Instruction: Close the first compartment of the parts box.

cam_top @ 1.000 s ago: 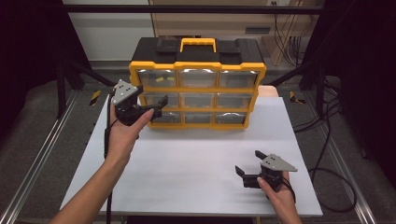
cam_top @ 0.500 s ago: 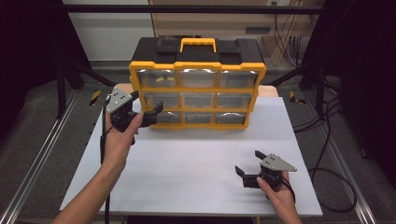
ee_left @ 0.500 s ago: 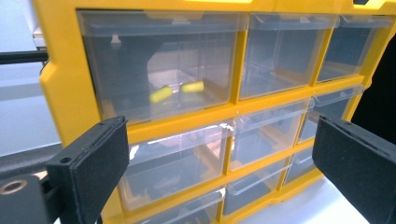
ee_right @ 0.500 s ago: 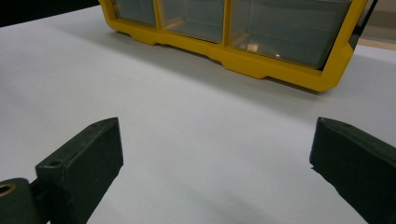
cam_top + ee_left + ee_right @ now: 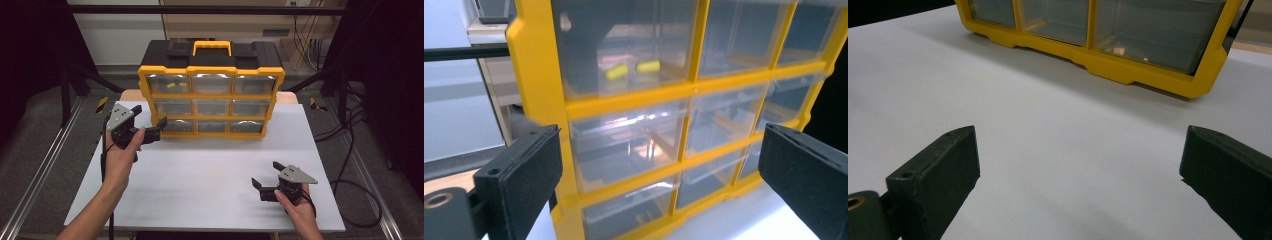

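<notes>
Left gripper [image 5: 150,125] jaws were wide apart, nothing held, at the bottom-left corner of the yellow drawer organizer [image 5: 211,102]. Right gripper [image 5: 272,181] jaws were also apart, empty, well in front of it. Best approach: square up on one drawer front before closing. White tabletop [image 5: 200,170] under the organizer, dark lab around.

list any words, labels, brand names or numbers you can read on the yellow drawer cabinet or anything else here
No readable text: none on the yellow and black plastic drawer cabinet, its clear drawer fronts or its yellow carry handle.
None on the white table top.
None on the grey three-cornered plates of the left tool and the right tool.
The two small yellow pieces in the top left drawer carry no visible marking.
</notes>
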Available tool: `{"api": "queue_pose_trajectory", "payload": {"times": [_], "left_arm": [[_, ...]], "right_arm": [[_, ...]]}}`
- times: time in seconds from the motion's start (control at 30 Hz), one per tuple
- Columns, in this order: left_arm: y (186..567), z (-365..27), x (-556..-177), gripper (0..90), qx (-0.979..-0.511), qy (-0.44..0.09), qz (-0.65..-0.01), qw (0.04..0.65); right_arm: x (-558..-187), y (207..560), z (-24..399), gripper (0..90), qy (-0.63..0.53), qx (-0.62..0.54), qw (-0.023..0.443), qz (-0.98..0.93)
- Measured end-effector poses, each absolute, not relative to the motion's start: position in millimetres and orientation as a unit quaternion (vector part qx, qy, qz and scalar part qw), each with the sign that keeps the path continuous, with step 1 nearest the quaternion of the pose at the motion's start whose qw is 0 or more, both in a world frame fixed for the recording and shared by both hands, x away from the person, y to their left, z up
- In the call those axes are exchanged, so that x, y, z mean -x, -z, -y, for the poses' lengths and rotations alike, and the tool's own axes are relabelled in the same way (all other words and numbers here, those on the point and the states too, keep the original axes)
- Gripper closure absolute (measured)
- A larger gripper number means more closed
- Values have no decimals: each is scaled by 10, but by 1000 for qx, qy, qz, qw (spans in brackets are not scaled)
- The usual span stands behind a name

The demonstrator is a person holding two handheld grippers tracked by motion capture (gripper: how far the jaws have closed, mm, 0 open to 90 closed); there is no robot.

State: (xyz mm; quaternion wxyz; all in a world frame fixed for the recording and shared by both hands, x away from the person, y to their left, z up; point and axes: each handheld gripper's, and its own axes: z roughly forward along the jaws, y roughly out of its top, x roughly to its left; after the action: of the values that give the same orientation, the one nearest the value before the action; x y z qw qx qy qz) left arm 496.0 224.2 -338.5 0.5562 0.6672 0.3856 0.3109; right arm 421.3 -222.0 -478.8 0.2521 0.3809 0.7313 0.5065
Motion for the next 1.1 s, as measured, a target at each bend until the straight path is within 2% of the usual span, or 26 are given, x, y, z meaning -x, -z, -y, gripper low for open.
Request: {"api": "queue_pose_trajectory", "payload": {"times": [1.1], "left_arm": [[3813, -2585, -4673, 40, -651, -311, -385, 576]], "right_arm": [[-4217, 4793, 2212, 32, -505, -385, 250, -731]]}}
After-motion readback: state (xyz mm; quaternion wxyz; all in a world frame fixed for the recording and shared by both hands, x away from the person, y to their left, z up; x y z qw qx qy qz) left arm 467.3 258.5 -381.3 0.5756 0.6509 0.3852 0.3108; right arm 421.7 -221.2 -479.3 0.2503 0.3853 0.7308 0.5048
